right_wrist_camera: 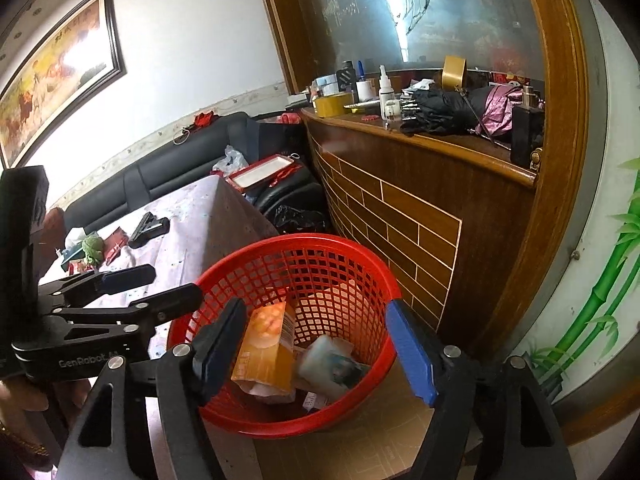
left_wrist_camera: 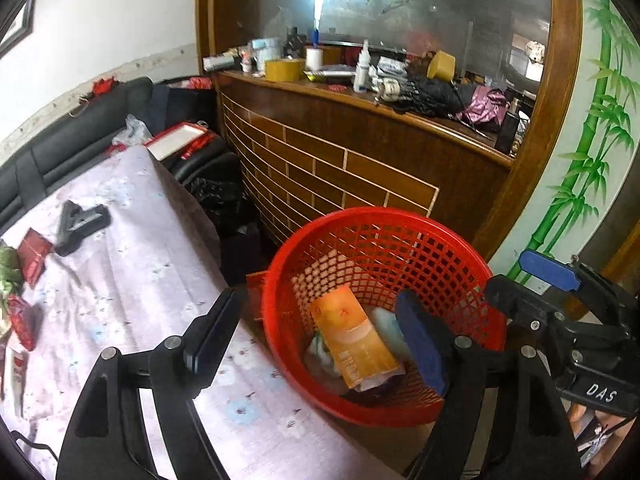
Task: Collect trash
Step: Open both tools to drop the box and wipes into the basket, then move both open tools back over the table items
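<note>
Just one red basket [right_wrist_camera: 372, 280], two open grippers.

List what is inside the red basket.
The red basket holds an orange carton, a pale packet and crumpled scraps; whatever lies beneath them is covered.

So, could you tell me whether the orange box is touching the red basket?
Touching: the right wrist view shows the orange box lying inside the red basket.
</note>
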`<state>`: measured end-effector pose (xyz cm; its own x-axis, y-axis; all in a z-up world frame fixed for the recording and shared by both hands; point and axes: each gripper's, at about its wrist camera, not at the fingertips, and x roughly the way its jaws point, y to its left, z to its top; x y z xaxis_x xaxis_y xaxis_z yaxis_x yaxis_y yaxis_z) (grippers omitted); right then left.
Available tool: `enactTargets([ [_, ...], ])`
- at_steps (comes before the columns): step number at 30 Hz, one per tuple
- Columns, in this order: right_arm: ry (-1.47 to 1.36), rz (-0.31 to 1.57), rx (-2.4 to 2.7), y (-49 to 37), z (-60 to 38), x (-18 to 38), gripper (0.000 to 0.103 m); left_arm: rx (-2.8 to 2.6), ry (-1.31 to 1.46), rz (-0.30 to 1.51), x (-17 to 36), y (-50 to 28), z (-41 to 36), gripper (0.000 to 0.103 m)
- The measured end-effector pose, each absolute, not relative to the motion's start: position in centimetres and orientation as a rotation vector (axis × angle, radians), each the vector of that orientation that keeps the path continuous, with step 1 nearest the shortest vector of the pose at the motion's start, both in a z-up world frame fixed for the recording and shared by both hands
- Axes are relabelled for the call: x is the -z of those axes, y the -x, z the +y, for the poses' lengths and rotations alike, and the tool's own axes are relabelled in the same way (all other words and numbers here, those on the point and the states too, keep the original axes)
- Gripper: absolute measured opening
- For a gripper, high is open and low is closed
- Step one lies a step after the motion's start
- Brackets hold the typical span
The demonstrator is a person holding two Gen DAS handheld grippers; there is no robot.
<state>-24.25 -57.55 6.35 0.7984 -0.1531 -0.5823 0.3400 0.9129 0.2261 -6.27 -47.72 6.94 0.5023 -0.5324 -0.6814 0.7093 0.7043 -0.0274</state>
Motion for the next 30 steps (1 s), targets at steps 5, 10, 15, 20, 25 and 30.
enactTargets([
  [5,-0.334,0.572,0.265,24.4,-56.7,-6.7,0.087,0.701,-0.262,0.650,-8.2,6.9,-45.5,0.093],
  [10,-0.326,0.535,0.262,24.4,-55.6,-7.4,0.100,0.646,-0.253,0.623,-8.8,6.9,-42.3,0.095],
  [15,-0.307,0.513,0.247,23.9,-54.1,-8.0,0.102,0.536,-0.202,0.621,-8.7,5.9,-36.9,0.095],
  [20,-0.289,0.515,0.205,22.8,-52.3,-8.2,0.102,0.405,-0.187,0.639,-7.7,4.6,-30.8,0.095],
  [25,-0.280,0.526,0.155,21.2,-49.8,-7.8,0.102,0.269,-0.127,0.678,-6.1,3.2,-24.0,0.095],
  [30,-0.253,0.553,0.098,19.1,-46.8,-7.4,0.102,0.125,-0.093,0.646,-5.2,2.6,-17.9,0.095],
])
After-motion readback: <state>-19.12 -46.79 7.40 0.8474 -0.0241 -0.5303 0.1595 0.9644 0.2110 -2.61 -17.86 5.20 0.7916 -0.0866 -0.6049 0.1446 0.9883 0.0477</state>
